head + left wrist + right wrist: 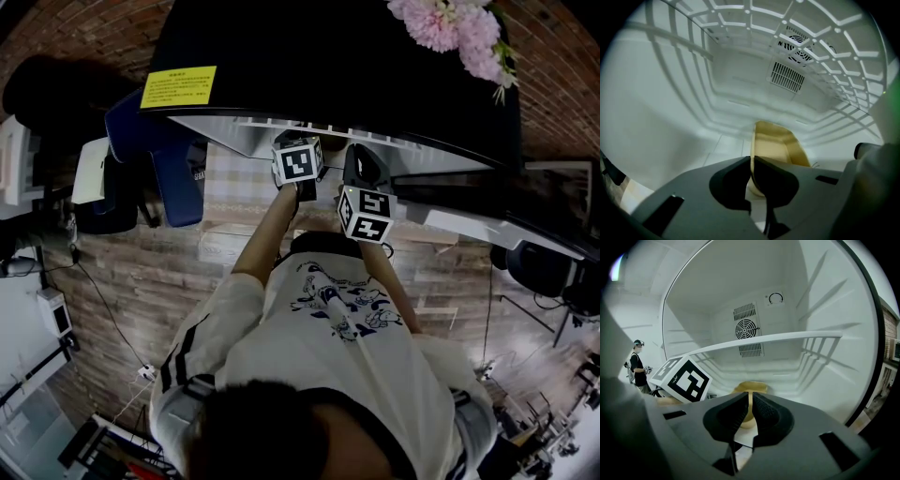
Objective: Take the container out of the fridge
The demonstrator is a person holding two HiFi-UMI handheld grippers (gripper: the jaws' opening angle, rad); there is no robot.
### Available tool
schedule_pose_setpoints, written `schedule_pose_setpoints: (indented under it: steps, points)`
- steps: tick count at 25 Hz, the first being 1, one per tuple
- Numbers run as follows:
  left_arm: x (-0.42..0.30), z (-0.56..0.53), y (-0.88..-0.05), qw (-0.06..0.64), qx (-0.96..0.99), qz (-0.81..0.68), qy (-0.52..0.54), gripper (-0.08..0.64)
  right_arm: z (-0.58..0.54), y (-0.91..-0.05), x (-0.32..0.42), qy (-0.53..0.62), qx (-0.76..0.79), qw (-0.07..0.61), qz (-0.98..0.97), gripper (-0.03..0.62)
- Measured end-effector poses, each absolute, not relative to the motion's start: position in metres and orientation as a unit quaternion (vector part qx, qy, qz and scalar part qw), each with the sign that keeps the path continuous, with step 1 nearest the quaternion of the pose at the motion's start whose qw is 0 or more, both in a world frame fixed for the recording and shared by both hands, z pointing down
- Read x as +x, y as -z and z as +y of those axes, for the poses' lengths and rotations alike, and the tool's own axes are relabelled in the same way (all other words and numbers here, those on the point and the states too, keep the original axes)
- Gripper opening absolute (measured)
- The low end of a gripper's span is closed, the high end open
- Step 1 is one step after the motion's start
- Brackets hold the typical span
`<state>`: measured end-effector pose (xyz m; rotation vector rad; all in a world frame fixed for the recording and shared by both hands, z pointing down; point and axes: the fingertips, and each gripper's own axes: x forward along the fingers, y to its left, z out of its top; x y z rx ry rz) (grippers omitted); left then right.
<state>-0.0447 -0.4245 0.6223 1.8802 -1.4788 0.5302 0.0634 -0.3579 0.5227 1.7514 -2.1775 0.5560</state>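
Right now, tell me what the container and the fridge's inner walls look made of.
The container: thin, matte tan walls, probably moulded paper pulp, possibly plastic. The fridge's inner walls: smooth white moulded plastic, judging by the soft sheen and formed ribs.

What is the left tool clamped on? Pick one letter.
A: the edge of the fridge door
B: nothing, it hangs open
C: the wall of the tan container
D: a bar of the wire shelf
C: in the left gripper view the left tool has its jaws pinched on the thin wall of the tan container, inside the white fridge.
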Motion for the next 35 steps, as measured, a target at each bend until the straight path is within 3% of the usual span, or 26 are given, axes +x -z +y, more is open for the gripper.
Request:
schedule_pose_setpoints:
  steps: [35]
  points:
    - [-0.087,-0.333,-0.582,0.324,0.734,-0.57,-0.176,0.034,-0.301,-0.514,0.033,-0.186,0.61,0.132,-0.759,0.046]
